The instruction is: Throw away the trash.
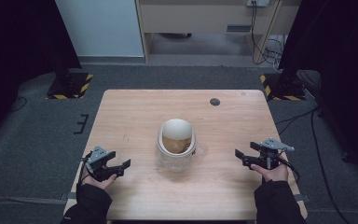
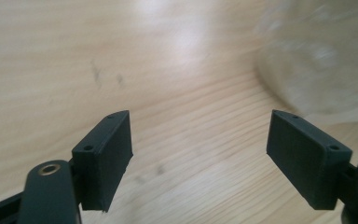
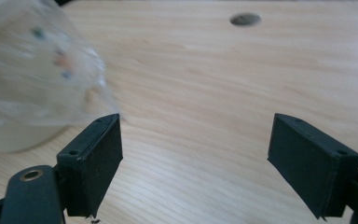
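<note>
A clear jar (image 1: pixel 176 148) with a white flip lid raised at its back stands in the middle of the wooden table (image 1: pixel 135 112); something light brown lies inside it. My left gripper (image 1: pixel 123 167) rests open at the front left, a hand's width from the jar, jaws pointing toward it. At the front right my right gripper (image 1: pixel 240 156) is open too, aimed at the jar from the other side. The jar shows blurred at the upper right of the left gripper view (image 2: pixel 321 60) and at the left of the right gripper view (image 3: pixel 32 79). Nothing sits between either pair of jaws (image 2: pixel 200 156) (image 3: pixel 196 163).
A small dark round hole (image 1: pixel 215 101) marks the table's far right part, and it appears again as the hole (image 3: pixel 245 19) in the right gripper view. Stand bases with yellow-black tape (image 1: pixel 70 84) (image 1: pixel 282 86) sit on the grey floor behind the table. Cables (image 1: pixel 317 140) trail on the right.
</note>
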`<state>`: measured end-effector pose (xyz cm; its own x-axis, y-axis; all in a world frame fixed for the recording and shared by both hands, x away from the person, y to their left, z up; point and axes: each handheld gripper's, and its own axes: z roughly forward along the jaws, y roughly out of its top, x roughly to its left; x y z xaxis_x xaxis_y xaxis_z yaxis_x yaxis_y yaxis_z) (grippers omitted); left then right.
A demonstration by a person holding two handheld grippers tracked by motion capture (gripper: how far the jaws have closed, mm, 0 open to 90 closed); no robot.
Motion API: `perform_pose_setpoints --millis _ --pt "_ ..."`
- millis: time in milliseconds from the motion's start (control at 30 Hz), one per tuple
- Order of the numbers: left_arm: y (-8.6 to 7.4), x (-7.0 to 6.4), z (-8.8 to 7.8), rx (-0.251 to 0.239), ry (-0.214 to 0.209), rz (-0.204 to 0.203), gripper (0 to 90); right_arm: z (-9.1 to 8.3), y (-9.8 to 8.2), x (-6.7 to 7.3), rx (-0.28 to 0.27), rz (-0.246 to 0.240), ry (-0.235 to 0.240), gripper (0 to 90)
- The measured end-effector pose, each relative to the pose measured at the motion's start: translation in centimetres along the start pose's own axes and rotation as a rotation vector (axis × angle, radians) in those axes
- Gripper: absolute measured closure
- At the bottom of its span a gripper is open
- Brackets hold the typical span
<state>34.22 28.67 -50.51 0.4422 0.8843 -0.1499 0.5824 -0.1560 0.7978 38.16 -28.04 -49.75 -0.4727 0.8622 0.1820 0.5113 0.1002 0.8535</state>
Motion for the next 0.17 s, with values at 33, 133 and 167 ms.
perform_pose_setpoints --millis 33,133,167 --pt "-0.09 0.13 0.06 0.008 0.005 -0.002 19.0 0.13 -0.3 -0.42 0.016 0.007 -0.012 17.2" --pt "-0.48 0.63 0.49 0.055 0.036 0.01 17.6 0.37 -0.83 -1.14 0.056 -0.006 -0.042 16.3" --pt "-0.57 0.76 0.66 0.067 0.045 0.013 16.6 0.43 -0.93 -1.29 0.067 -0.013 -0.05 16.1"
